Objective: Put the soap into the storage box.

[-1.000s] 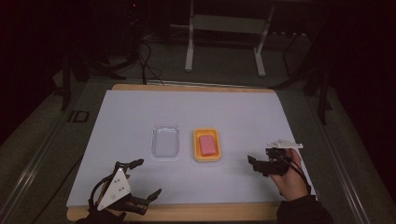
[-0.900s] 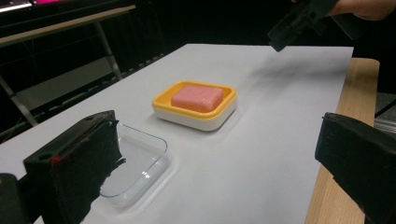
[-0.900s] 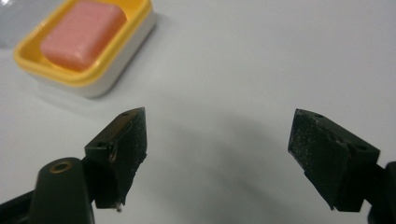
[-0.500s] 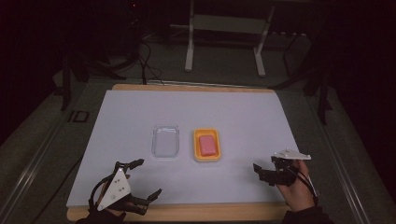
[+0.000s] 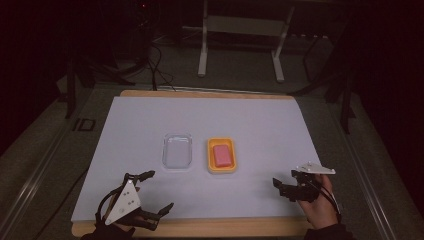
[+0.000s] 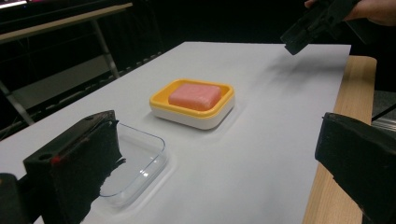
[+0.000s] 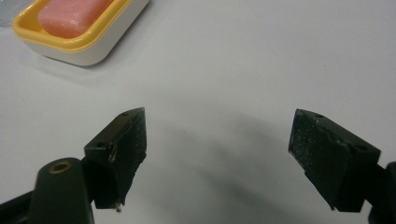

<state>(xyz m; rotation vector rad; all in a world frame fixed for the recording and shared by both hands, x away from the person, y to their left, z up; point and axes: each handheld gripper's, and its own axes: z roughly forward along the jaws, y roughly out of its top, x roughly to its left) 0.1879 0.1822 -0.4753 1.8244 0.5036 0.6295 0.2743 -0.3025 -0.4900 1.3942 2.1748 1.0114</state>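
Observation:
A pink soap bar (image 5: 222,155) lies in a yellow soap dish (image 5: 221,142) at the middle of the white table cover. Just left of it sits a clear plastic tray (image 5: 177,151) with nothing in it. My left gripper (image 5: 160,190) stands open near the front left edge, nothing between its jaws. From the left gripper view, the tray (image 6: 140,158) is close by and the soap (image 6: 194,95) lies beyond it. My right gripper (image 5: 278,186) is open over the bare cover at the front right. The right gripper view has the dish (image 7: 88,39) at its top left, well apart from the jaws.
The white cover (image 5: 210,120) lies on a wooden board whose front edge (image 5: 200,229) shows. In the left gripper view the right gripper (image 6: 317,21) hangs at the top right. Dark floor, cables and a metal stand (image 5: 240,45) lie beyond the table.
My right gripper has drawn back toward the front right corner, away from the soap dish. The left gripper, dish and tray have not moved.

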